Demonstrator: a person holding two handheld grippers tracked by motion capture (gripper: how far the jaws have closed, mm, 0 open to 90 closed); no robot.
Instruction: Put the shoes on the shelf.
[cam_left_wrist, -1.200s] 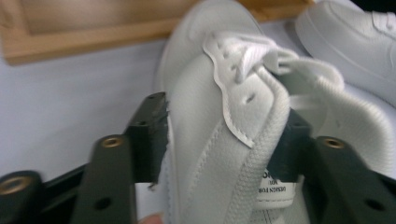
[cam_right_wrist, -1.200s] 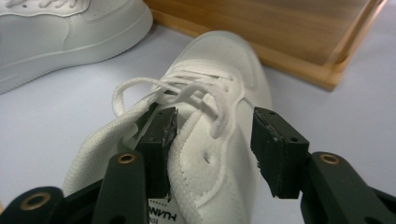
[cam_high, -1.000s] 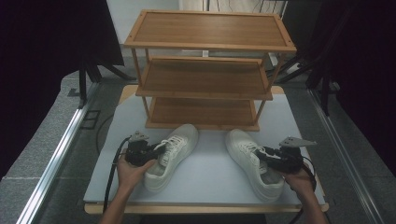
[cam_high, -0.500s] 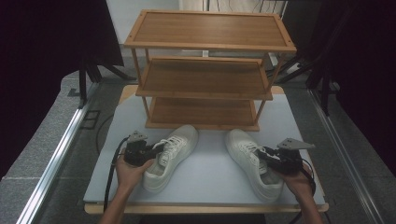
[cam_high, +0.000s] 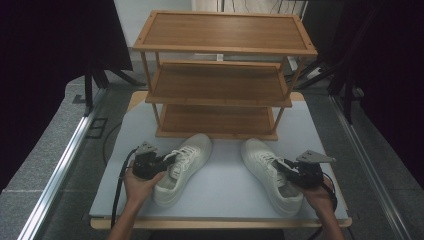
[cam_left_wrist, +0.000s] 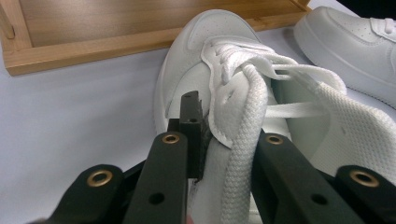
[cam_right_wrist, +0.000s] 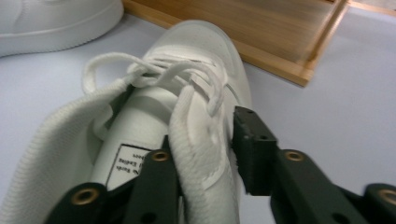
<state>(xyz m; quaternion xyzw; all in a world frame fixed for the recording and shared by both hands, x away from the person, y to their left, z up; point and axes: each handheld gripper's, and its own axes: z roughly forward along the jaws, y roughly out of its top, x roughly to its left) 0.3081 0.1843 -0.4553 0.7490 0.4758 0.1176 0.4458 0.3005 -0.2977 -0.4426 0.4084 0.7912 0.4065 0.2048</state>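
While two white sneakers lie side by side on a grey table (cam_high: 220, 192) before a wooden shoe rack (cam_high: 220, 75), the left sneaker's (cam_high: 182, 160) collar is clamped by the left gripper (cam_high: 162, 162), and the right sneaker's (cam_high: 267, 172) collar is pinched by the right gripper (cam_high: 285, 172).

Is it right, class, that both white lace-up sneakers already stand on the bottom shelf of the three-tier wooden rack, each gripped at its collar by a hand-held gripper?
Not quite. The high view shows both white lace-up sneakers on the pale grey table top, in front of the three-tier wooden rack, not on its bottom shelf. Each is indeed gripped at its collar by a hand-held gripper.
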